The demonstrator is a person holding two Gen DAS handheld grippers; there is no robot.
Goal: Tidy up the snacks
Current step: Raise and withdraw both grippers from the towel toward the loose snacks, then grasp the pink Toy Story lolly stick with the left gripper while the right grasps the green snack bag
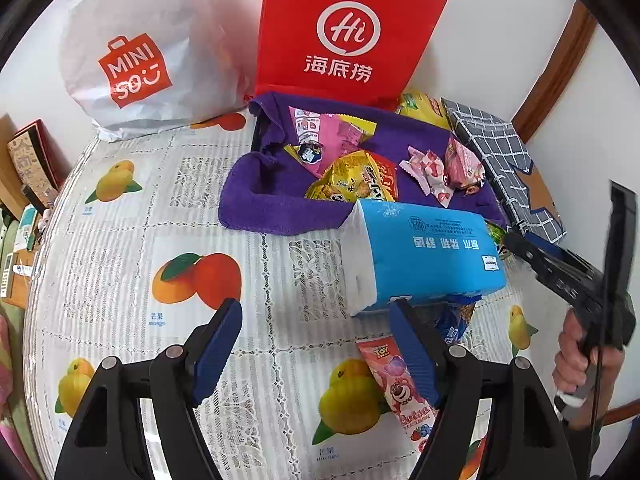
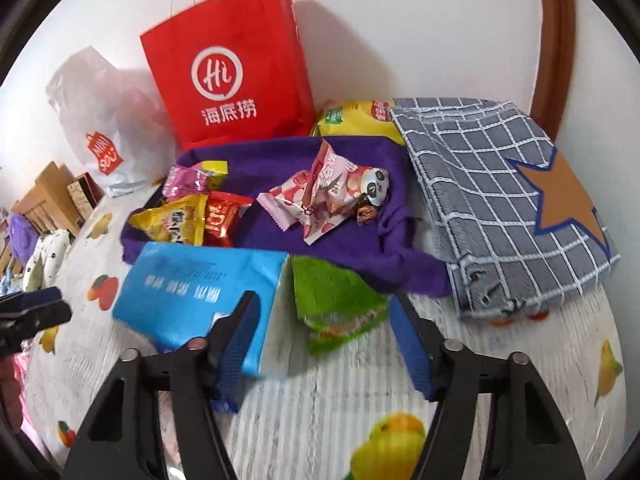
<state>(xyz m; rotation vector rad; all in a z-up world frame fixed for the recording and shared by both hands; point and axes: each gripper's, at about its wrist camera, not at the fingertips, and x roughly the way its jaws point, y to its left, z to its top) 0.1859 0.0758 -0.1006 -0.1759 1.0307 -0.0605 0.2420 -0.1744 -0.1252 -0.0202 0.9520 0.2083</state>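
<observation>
Left claw (image 1: 316, 344): stood open at lower centre of the left wrist view, nothing between its blue pads, held above the tablecloth.
Right claw (image 2: 324, 338): jaws apart at lower centre of the right wrist view, gripping nothing; green packet lay between and just beyond the tips, no pad seen pressing it. Also seen at the right edge of the left wrist view, with a hand (image 1: 580, 364) on its grip.
Green packet (image 2: 336, 300): centre of the right wrist view, on the tablecloth just below the purple cloth, blurred.
Tissue pack (image 1: 420, 256): blue, lay centre right of the left wrist view, its upper edge over the purple cloth's lower edge; a blue packet partly hidden under it.
Pink stick (image 1: 400, 388): Toy Story bear snack, lower centre right of the left wrist view, flat on the tablecloth, partly behind the left claw's right finger.
Purple cloth (image 2: 360, 256): spread at centre of both views; held pink, yellow, red and panda-print snacks (image 2: 320, 196).
Yellow bag (image 2: 360, 116): upper centre of the right wrist view, behind the purple cloth.
Checked cloth (image 2: 500, 200): grey, right of the purple cloth, orange star patch on it.
Red bag (image 1: 344, 32): upright against the wall, top centre.
White bag (image 1: 136, 52): upper left, beside the red bag.
Tablecloth (image 1: 120, 260): lace pattern with fruit prints.
</observation>
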